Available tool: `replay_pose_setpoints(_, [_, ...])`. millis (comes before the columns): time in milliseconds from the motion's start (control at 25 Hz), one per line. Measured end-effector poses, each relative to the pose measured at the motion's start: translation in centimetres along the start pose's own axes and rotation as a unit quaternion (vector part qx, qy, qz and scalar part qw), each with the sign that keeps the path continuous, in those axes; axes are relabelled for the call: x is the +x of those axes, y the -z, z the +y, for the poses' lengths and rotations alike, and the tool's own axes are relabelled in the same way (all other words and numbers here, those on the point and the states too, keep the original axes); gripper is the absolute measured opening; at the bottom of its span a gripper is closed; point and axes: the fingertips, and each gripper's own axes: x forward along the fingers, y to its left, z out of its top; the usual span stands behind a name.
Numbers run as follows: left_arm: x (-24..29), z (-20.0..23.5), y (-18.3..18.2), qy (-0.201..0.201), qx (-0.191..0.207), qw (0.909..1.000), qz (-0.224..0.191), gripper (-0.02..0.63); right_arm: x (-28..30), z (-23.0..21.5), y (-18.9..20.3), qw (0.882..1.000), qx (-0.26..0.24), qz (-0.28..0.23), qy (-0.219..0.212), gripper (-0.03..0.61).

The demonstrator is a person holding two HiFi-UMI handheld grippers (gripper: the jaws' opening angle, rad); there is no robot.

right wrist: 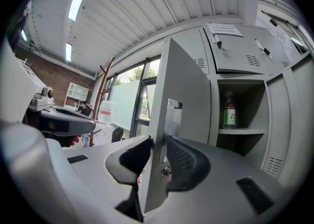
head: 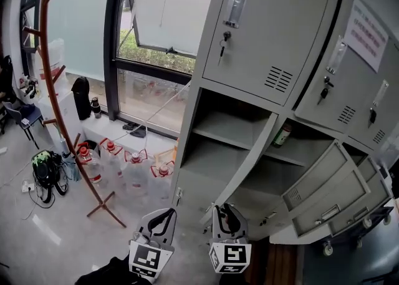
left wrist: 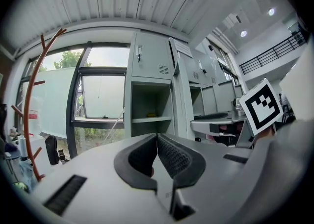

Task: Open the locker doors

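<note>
Locker door (right wrist: 182,115), its long axis upright, is swung out edge-on from the leftmost lower compartment and grasped by the right claw (right wrist: 158,143); the left claw (left wrist: 157,137) is clenched empty.

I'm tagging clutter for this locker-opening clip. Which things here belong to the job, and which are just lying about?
Job: right gripper, shut on the open locker door; left gripper, shut and empty; closed upper door.
Lying about: green bottle, water jugs, coat rack.
</note>
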Motion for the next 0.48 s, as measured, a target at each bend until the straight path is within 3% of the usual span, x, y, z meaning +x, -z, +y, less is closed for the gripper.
replay_pose_setpoints(480, [0.0, -4.2, -0.3, 0.029, 0.004, 0.9996, -0.004, 0.025, -3.9, -3.4, 0.8, 0.999, 0.003, 0.004, 0.039, 0.1])
